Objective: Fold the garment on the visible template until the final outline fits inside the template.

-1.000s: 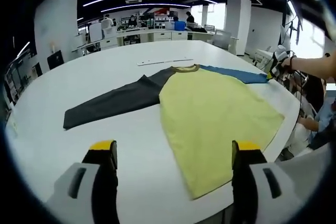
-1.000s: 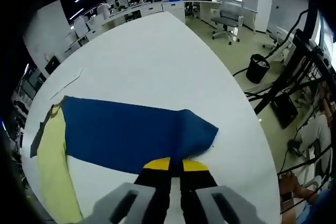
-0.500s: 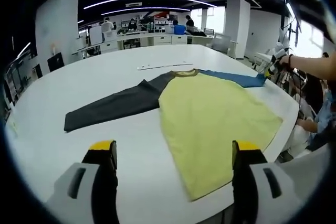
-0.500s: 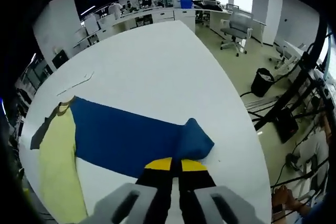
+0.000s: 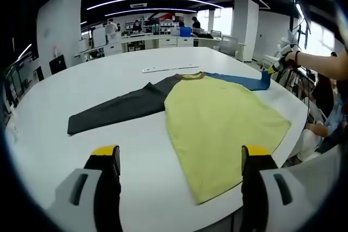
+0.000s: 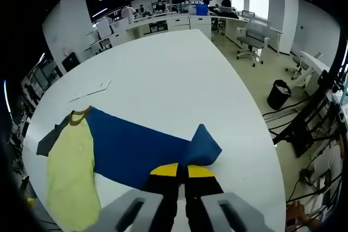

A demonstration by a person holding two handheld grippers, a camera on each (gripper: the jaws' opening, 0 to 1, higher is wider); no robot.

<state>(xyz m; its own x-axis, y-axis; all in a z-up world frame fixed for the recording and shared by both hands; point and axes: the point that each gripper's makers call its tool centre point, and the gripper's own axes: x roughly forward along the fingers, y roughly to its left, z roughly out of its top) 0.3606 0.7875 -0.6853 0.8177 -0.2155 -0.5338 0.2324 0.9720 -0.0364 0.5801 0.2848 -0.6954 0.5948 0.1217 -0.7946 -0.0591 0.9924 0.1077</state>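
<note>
White table (image 5: 136, 71) carries my shirt (image 5: 217, 118), yellow body flat, grey sleeve (image 5: 117, 107) stretched out. My right gripper (image 6: 182, 170) pinches the blue sleeve (image 6: 141, 148), its end lifted. My left gripper (image 5: 179, 158) hovers spread, holding nothing.

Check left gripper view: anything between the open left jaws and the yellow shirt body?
Nothing. In the left gripper view, bare white table separates the left gripper from the yellow shirt body.

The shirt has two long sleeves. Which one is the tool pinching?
The blue sleeve. The right tool is shut on its cuff end, which is lifted off the white table. The dark grey sleeve lies flat and untouched.
</note>
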